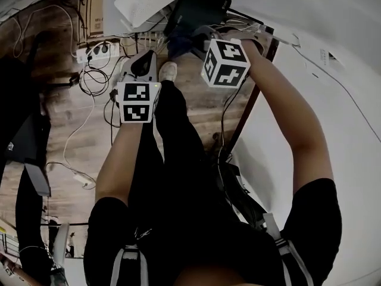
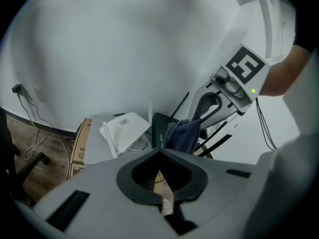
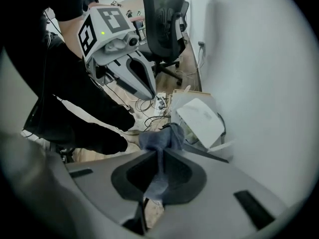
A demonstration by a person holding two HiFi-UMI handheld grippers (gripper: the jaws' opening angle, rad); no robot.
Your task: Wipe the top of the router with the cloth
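wooden floor (image 1: pixel 65 106) strewn with cables (image 1: pixel 89 76) runs up to a white wall (image 1: pixel 345 52), and an office chair (image 3: pixel 162 24) stands further off. a white router (image 1: pixel 146 2) and a black router (image 1: pixel 199 8) sit side by side at the wall. the right gripper (image 3: pixel 160 151) has its jaws pinched on the blue cloth (image 3: pixel 159 138), which bunches past the tips close to both routers. the left gripper (image 2: pixel 160 151) has its jaws closed and empty, off to the side.

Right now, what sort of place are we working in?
Probably an office corner: a wheeled office chair stands on the wood floor, a power strip lies among tangled cables, and a white router sits by the white wall.
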